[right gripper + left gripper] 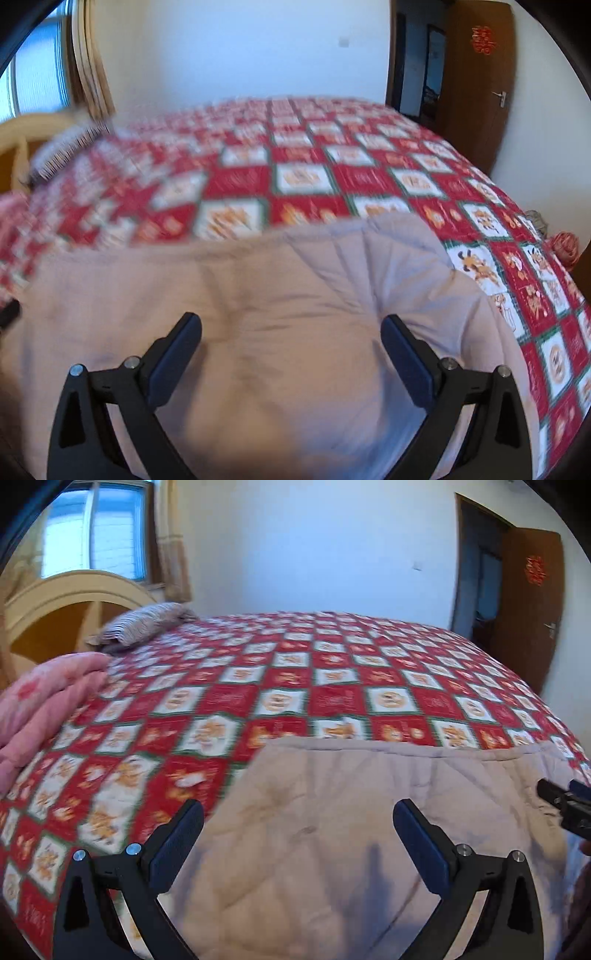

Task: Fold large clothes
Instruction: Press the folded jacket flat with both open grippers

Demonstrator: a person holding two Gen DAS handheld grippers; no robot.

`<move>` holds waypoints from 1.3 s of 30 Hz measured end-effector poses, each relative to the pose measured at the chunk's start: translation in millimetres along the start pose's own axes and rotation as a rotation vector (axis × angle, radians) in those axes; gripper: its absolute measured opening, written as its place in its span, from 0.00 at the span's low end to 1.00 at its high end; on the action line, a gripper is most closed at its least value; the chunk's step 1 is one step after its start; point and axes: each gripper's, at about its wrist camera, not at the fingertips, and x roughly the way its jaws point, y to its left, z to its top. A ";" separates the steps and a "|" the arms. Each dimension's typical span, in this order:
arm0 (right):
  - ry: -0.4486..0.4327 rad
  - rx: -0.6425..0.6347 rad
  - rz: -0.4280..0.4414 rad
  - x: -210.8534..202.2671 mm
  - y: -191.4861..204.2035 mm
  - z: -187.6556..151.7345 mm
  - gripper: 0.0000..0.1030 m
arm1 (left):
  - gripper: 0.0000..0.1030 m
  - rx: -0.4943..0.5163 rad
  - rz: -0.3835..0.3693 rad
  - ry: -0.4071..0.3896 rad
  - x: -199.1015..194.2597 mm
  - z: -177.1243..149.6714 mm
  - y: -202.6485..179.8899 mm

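Note:
A pale beige quilted garment (332, 812) lies spread on the near part of the bed, its far edge straight across. It also fills the lower right wrist view (277, 314), which is blurred. My left gripper (298, 830) is open and empty, just above the garment's left part. My right gripper (291, 347) is open and empty above the garment's right part; its tip shows at the right edge of the left wrist view (565, 805).
The bed is covered by a red and white checked quilt (332, 672). A folded pink blanket (40, 716) and a striped pillow (144, 624) lie at the left by the headboard (66, 598). An open brown door (532, 602) stands at the far right.

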 end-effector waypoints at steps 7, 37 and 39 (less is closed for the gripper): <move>0.064 -0.113 0.034 31.9 54.2 -11.2 0.98 | 0.99 -0.027 0.053 0.073 36.4 -32.7 13.6; 0.087 -0.195 -0.080 -12.3 56.3 -53.7 1.00 | 0.99 -0.038 0.113 0.130 -0.8 -77.0 15.0; 0.083 -0.164 -0.079 -8.1 54.6 -73.2 1.00 | 0.99 -0.067 0.104 0.088 -4.8 -83.4 17.2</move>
